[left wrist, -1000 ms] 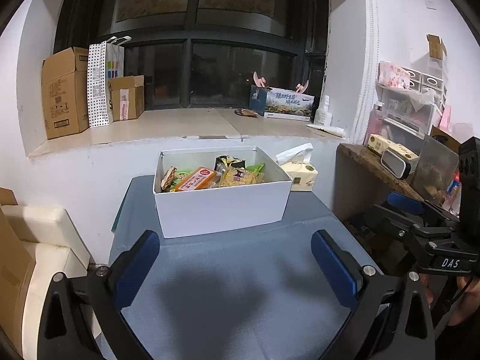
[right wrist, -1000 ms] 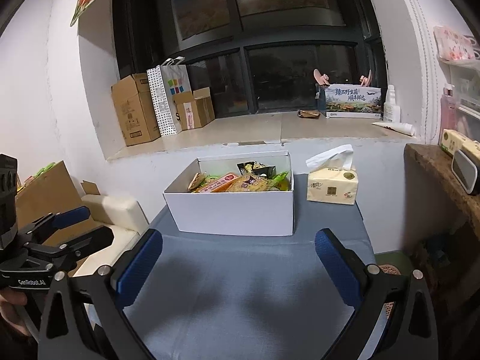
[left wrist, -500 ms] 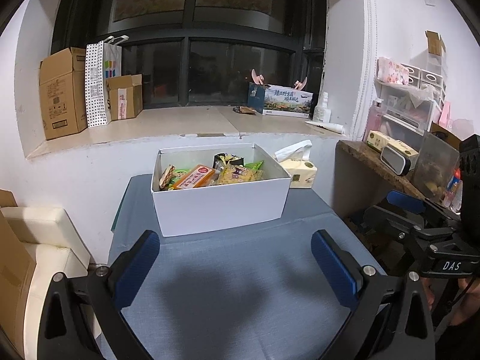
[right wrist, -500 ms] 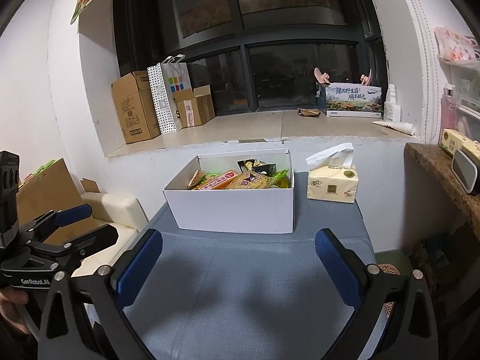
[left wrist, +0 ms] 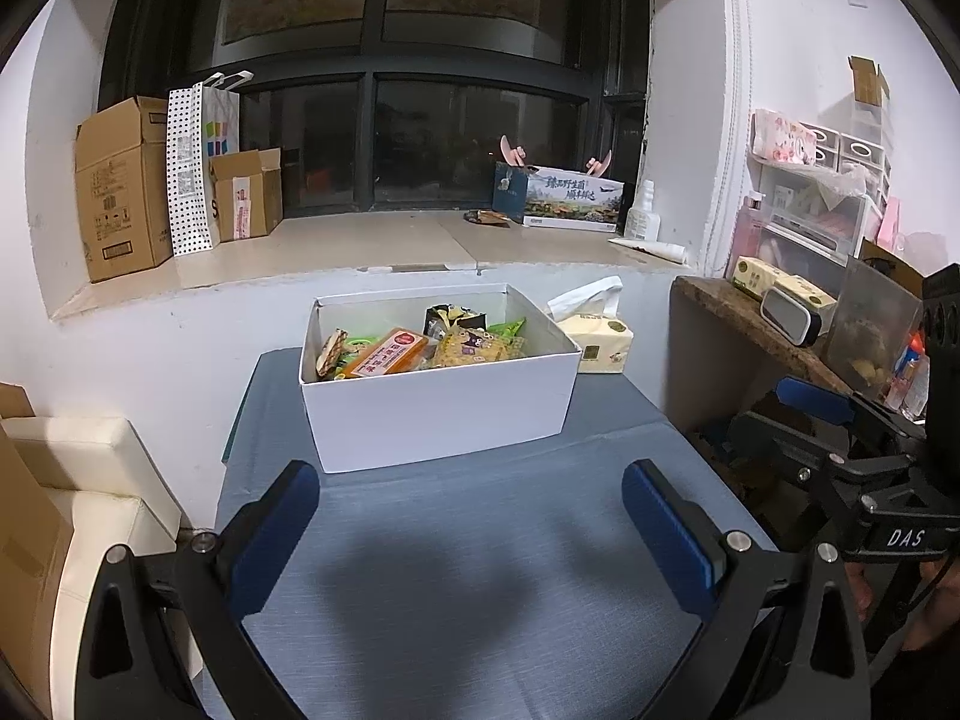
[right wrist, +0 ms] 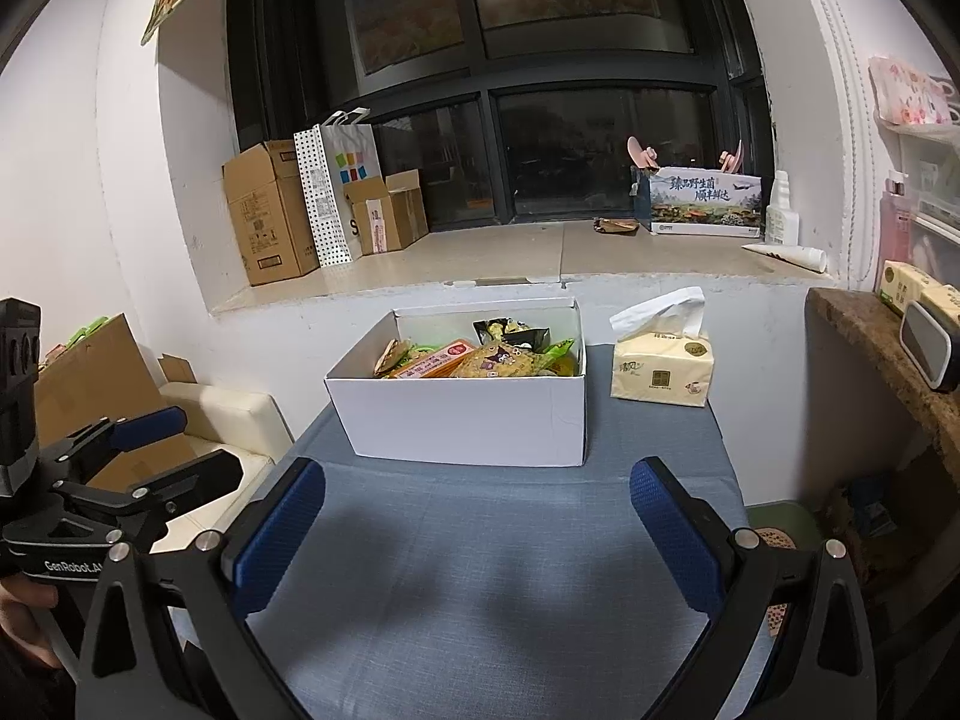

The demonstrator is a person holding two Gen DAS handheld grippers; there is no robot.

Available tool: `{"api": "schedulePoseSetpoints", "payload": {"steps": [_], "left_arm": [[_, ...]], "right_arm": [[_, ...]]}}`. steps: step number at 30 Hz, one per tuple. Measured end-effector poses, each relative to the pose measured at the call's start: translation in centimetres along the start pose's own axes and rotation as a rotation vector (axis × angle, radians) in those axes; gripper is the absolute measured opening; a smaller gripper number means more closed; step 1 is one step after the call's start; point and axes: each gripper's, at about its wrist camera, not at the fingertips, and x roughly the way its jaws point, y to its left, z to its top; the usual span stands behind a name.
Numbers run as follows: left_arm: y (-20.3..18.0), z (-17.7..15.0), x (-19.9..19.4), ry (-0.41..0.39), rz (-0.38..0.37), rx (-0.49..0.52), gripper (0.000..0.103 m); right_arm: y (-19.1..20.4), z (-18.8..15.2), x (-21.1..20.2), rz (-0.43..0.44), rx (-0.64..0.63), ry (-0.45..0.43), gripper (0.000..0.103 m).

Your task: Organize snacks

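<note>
A white box stands at the far end of the blue-grey table. Several snack packets fill it, among them an orange one and a yellow one. My left gripper hangs open over the near part of the table, well short of the box, with nothing between its blue pads. My right gripper is open too, empty, at a similar distance from the box. Each gripper shows at the edge of the other's view.
A yellow tissue pack sits to the right of the box. Behind is a window ledge with cardboard boxes and a printed carton. A cluttered wooden shelf is at right, a cream seat at left.
Both grippers have drawn back a little from the box, which now looks slightly smaller and higher in both views. Both stay open.
</note>
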Motion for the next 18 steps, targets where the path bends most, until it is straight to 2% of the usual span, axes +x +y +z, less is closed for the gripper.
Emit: {"api": "schedulePoseSetpoints", "payload": {"steps": [18], "left_arm": [[0.17,0.0,0.0,-0.002,0.005,0.007,0.103]], "right_arm": [[0.1,-0.09,-0.15,-0.006,0.0,0.001,0.103]]}}
